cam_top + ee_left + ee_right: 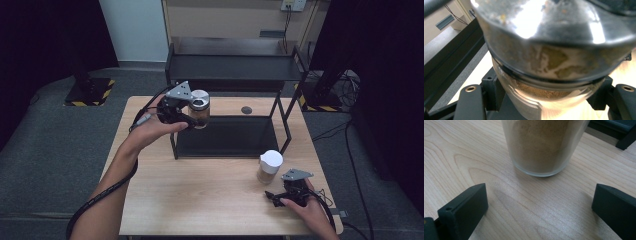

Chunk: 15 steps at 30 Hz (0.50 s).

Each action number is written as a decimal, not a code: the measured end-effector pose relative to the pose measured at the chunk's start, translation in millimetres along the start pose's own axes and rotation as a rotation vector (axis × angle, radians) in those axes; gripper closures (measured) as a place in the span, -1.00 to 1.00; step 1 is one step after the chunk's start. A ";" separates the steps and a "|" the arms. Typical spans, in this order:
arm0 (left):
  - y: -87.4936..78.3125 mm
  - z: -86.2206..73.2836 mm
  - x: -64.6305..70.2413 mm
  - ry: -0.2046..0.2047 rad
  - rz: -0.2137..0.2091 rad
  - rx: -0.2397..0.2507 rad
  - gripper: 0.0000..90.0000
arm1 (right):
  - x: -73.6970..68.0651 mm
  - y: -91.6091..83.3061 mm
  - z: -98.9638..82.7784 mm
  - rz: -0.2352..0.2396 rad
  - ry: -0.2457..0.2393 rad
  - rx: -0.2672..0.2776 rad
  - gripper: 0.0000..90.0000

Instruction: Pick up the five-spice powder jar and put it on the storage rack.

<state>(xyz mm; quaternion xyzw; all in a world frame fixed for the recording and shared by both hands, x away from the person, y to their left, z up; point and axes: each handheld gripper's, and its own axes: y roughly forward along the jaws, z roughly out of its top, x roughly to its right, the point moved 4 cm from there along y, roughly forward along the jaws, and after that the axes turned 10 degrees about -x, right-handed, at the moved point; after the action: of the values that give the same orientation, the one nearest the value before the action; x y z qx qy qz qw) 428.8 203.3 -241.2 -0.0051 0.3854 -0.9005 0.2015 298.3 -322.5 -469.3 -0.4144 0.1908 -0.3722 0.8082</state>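
Note:
My left gripper (pixel 192 120) is shut on a glass jar with a silver lid (pixel 200 107), held in the air above the left end of the black shelf rack (pixel 227 136). In the left gripper view the jar (pixel 549 72) sits between the jaws, brown powder inside, its lid close to the camera. A second glass jar with a white lid (pixel 269 167) stands on the wooden table (pixel 200 195) in front of the rack. My right gripper (pixel 281 196) rests low on the table just short of it, open. In the right gripper view that jar (pixel 541 147) holds tan powder beyond the spread jaws.
The black rack has an upper shelf (pixel 235 67) and a lower tray on the table. A small dark round disc (pixel 246 110) lies on the table behind the rack. Black cables trail from both grippers. Grey floor surrounds the table.

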 end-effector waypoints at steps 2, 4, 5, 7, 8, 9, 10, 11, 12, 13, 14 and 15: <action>-1.8 4.9 0.1 0.004 0.000 -0.005 -0.34 | 0.0 0.0 0.0 0.000 0.000 0.000 -0.98; -3.6 9.4 -0.7 0.008 -0.005 -0.004 -0.34 | 0.0 0.0 0.0 0.000 0.000 0.000 -0.98; -4.2 10.3 -1.0 0.006 -0.006 0.002 -0.34 | 0.0 0.1 -0.1 -0.001 -0.001 0.001 -0.98; -5.9 12.5 -2.5 0.002 -0.007 0.012 -0.34 | 0.0 0.0 0.0 0.000 0.000 0.000 -0.98; -6.8 13.5 -3.2 -0.001 -0.007 0.018 -0.34 | 0.0 0.0 0.0 0.000 0.000 0.000 -0.98; -7.6 14.7 -3.8 -0.001 -0.007 0.020 -0.34 | 0.0 0.0 0.0 0.000 0.001 0.000 -0.98; -8.7 16.6 -4.3 -0.001 -0.007 0.021 -0.34 | 0.0 0.0 0.0 0.000 0.000 0.000 -0.98; -10.0 19.3 -4.4 -0.002 -0.004 0.020 -0.34 | -0.1 0.0 0.0 0.000 0.001 0.000 -0.98; -11.0 21.4 -4.7 0.001 -0.001 0.017 -0.34 | 0.0 0.0 0.0 0.000 0.001 0.000 -0.98; -12.6 24.6 -4.6 0.003 0.003 0.013 -0.34 | 0.0 0.0 0.0 0.000 0.000 0.000 -0.98; -13.8 26.5 -4.8 0.006 0.004 0.011 -0.34 | 0.1 0.0 0.0 0.000 -0.001 0.000 -0.98; -14.9 28.4 -5.2 0.005 0.004 0.013 -0.34 | 0.0 0.0 0.0 0.000 0.001 0.000 -0.98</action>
<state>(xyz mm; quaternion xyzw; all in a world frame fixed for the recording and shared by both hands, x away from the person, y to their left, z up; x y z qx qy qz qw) 432.9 194.8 -210.1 -0.0006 0.3801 -0.9026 0.2023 298.2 -322.5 -469.3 -0.4143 0.1912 -0.3723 0.8082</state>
